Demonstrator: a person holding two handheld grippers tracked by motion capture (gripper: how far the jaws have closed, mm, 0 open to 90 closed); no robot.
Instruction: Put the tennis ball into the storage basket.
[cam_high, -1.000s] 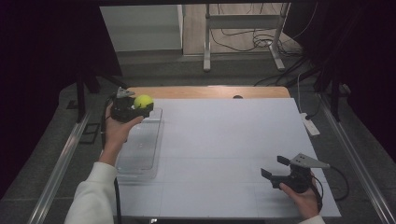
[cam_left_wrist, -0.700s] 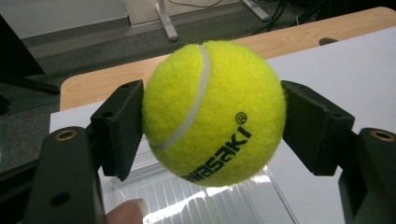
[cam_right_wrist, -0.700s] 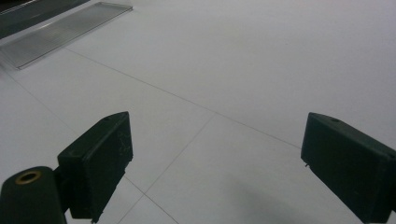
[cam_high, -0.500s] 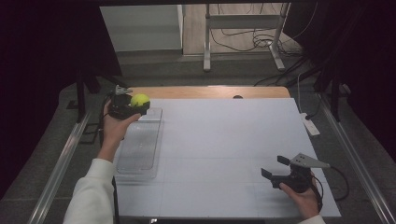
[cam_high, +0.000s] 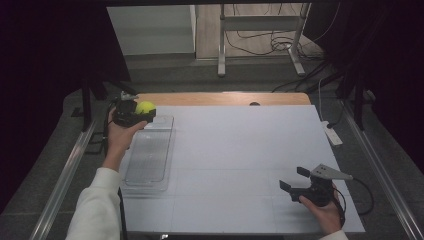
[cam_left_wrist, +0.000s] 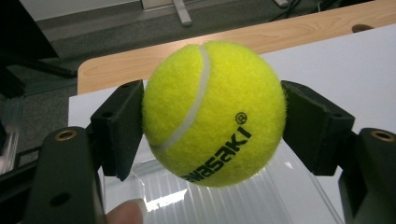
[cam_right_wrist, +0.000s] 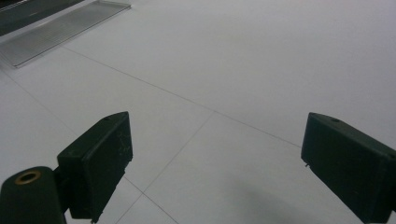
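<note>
A yellow tennis ball (cam_high: 145, 106) (cam_left_wrist: 215, 112) with black lettering is clamped between the two black jaws of my left gripper (cam_high: 141, 114) (cam_left_wrist: 212, 128), held in the air over the far end of a clear plastic tray (cam_high: 149, 152) at the table's left side. The tray's ribbed floor (cam_left_wrist: 196, 200) shows just below the ball. My right gripper (cam_high: 294, 179) (cam_right_wrist: 215, 168) stands open low over the white table near the front right corner, nothing between its pads.
The white table top (cam_high: 240, 150) has a bare wooden strip (cam_high: 220, 98) along its far edge. A white remote-like object (cam_high: 332, 134) lies off the right edge. Metal rails run along both sides. The tray (cam_right_wrist: 60, 30) lies far left in the right gripper view.
My left gripper with the ball has drifted slightly toward the far end of the tray. The right gripper has stayed put.
</note>
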